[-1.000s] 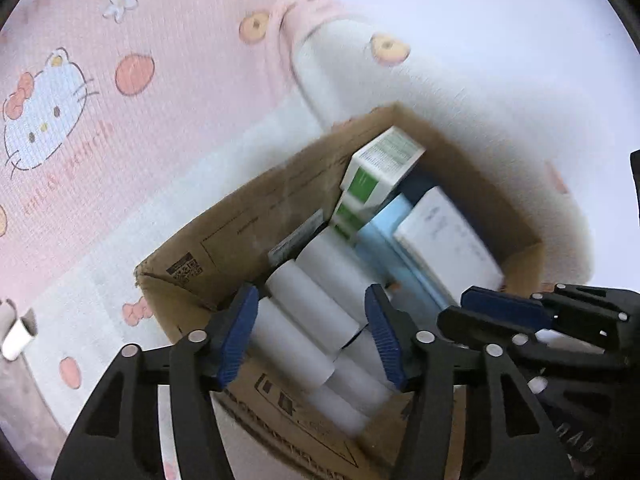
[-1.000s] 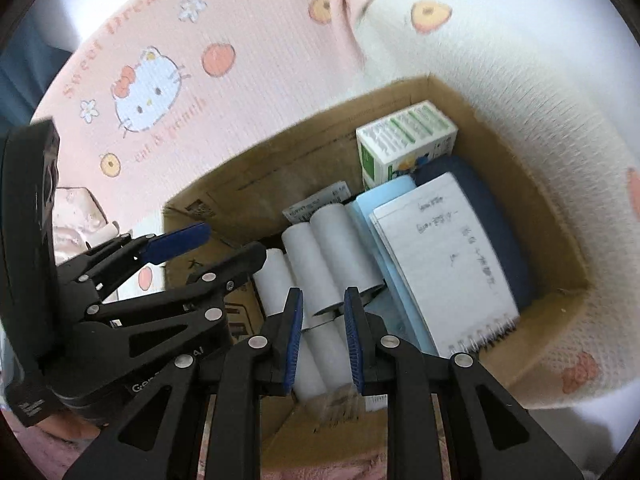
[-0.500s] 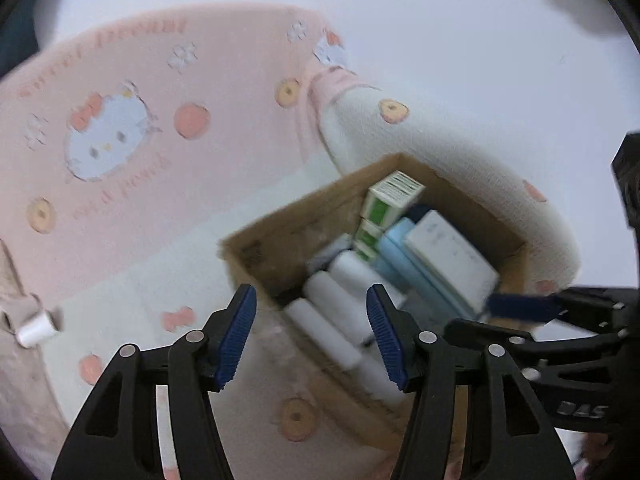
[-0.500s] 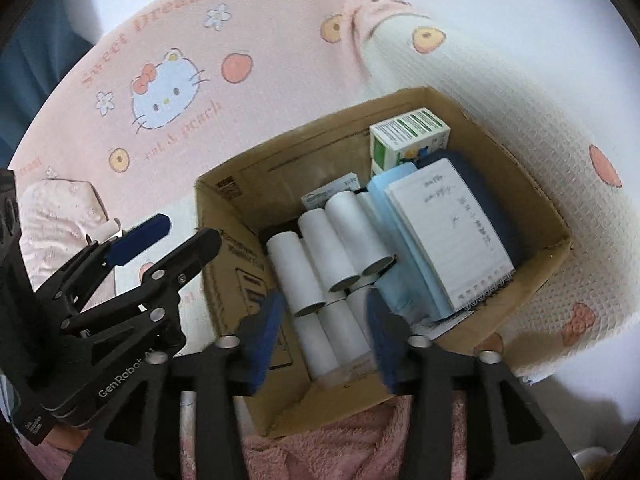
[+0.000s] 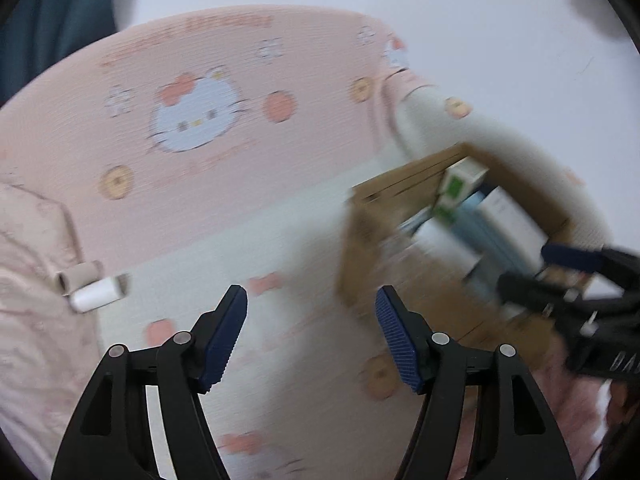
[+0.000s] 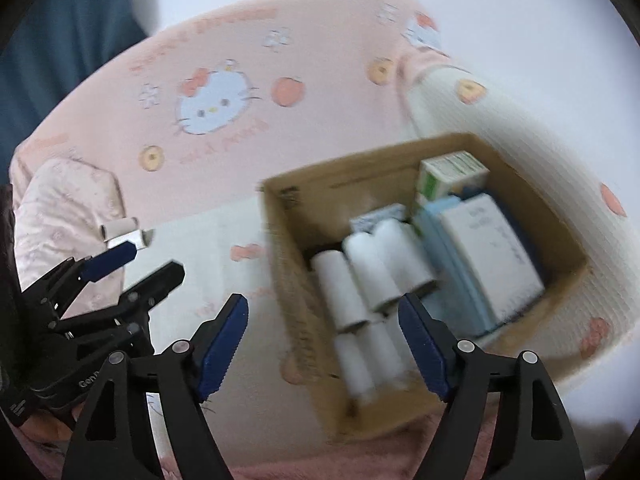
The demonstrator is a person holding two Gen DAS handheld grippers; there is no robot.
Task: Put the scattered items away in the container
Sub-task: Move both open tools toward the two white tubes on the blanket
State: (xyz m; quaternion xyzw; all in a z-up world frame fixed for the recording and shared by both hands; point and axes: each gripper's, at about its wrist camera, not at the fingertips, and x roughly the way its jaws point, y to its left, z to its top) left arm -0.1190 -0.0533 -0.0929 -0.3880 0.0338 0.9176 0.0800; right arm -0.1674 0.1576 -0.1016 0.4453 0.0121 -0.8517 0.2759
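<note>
A cardboard box (image 6: 304, 264) (image 5: 360, 240) sits on a pink and white blanket and holds several white paper rolls (image 6: 360, 276), a green and white carton (image 6: 448, 172) and a notebook (image 6: 492, 248). Two loose rolls lie to the left by a pink pillow: a white one (image 5: 96, 294) (image 6: 134, 238) and a beige one (image 5: 78, 274) (image 6: 118, 226). My left gripper (image 5: 312, 336) is open and empty over the blanket, left of the box. My right gripper (image 6: 322, 344) is open and empty above the box's near left wall.
The blanket (image 5: 192, 120) has a Hello Kitty print. A pink quilted pillow (image 6: 64, 208) lies at the left. A white wall is behind. A fuzzy pink cloth (image 6: 360, 460) lies in front of the box.
Both grippers have pulled back and swung left, away from the box. The right gripper has opened from nearly shut to wide. The loose rolls at left have come into view.
</note>
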